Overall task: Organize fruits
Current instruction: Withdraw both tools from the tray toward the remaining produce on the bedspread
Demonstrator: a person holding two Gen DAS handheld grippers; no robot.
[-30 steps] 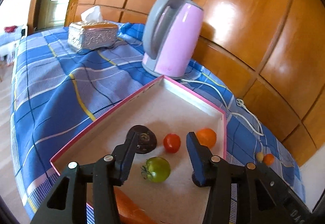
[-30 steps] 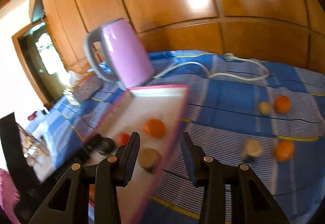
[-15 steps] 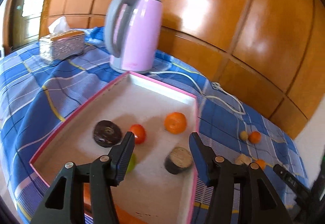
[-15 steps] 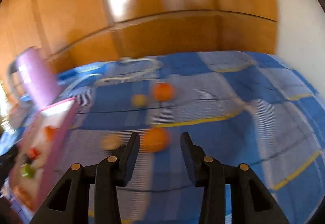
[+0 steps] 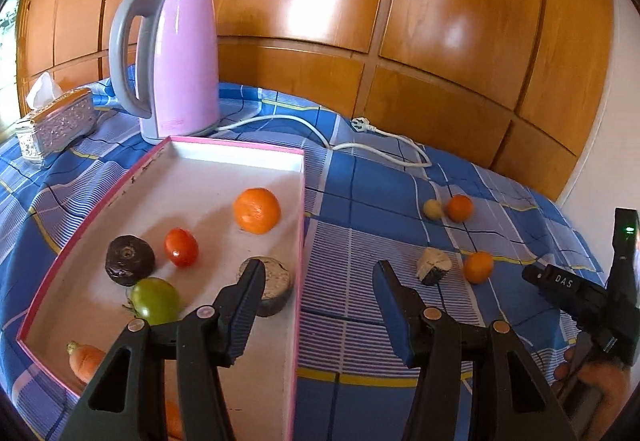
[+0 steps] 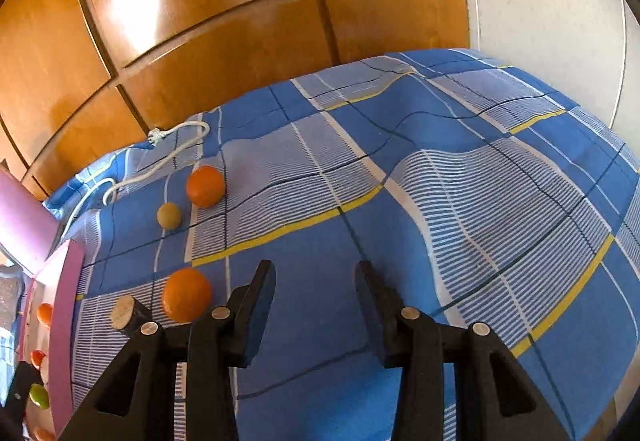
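You've got bright daylight, glare patches on the wood panels (image 5: 460,33), sharp focus, heavy fisheye warp and dark corners.

I'm in a home: a pink electric kettle (image 5: 176,61), tissue box (image 5: 54,121), checked tablecloth (image 6: 440,201) and wood-panelled wall (image 5: 400,21).

White letters "DAS" on the right tool (image 5: 568,283), left-wrist view

Pink kettle (image 5: 176,61), tissue box (image 5: 56,121), checked cloth (image 6: 440,201).
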